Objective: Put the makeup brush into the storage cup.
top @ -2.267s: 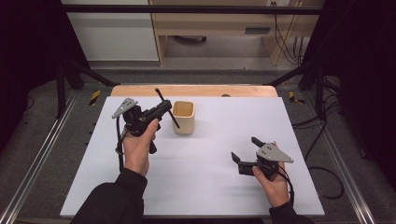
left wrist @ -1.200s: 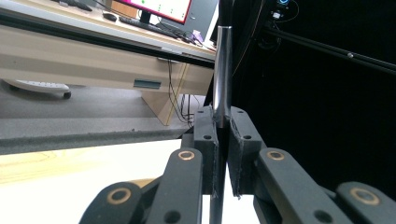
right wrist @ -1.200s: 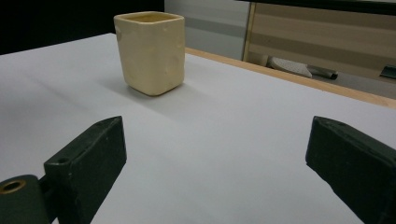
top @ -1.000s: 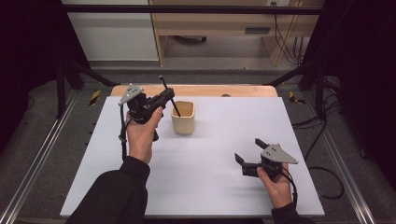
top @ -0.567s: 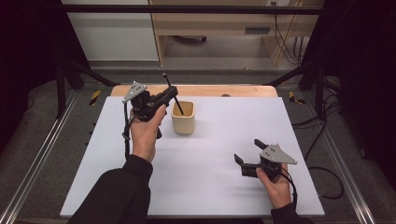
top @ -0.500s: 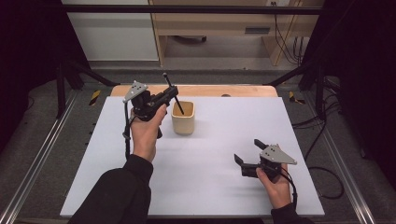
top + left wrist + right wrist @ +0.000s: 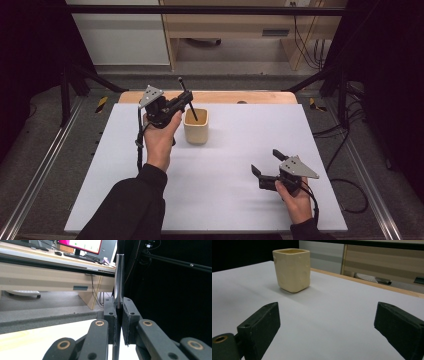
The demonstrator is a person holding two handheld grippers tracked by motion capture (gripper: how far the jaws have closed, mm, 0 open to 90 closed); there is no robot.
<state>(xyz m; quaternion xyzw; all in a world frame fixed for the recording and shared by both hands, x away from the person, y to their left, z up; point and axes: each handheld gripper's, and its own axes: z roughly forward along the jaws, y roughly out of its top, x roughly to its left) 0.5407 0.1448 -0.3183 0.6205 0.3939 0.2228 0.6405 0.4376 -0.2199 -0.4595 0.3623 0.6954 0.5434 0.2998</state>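
The left gripper point(image 7: 181, 103), clamped on the thin rod point(image 7: 187, 99), has carried its tip into the cream cup point(image 7: 196, 127); release comes next. The right gripper point(image 7: 267, 168) rests wide open.

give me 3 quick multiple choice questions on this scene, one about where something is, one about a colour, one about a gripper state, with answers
1. Where does the lower end of the thin dark rod sit?
A. inside the cup
B. flat on the white board
C. on the floor

2. What colour is the cup?
A. red
B. pale yellow
C. blue

3. How does the right hand-held gripper stand?
A. shut on the cup
B. shut on the rod
C. open, nothing between its jaws

Answers:
1 A: in the high view the rod slants down past the cup's rim into it.
2 B: the right gripper view shows its cream-yellow walls.
3 C: its jaws stand wide apart over the bare white board, while the left hand-held gripper is the one clamped on the rod.
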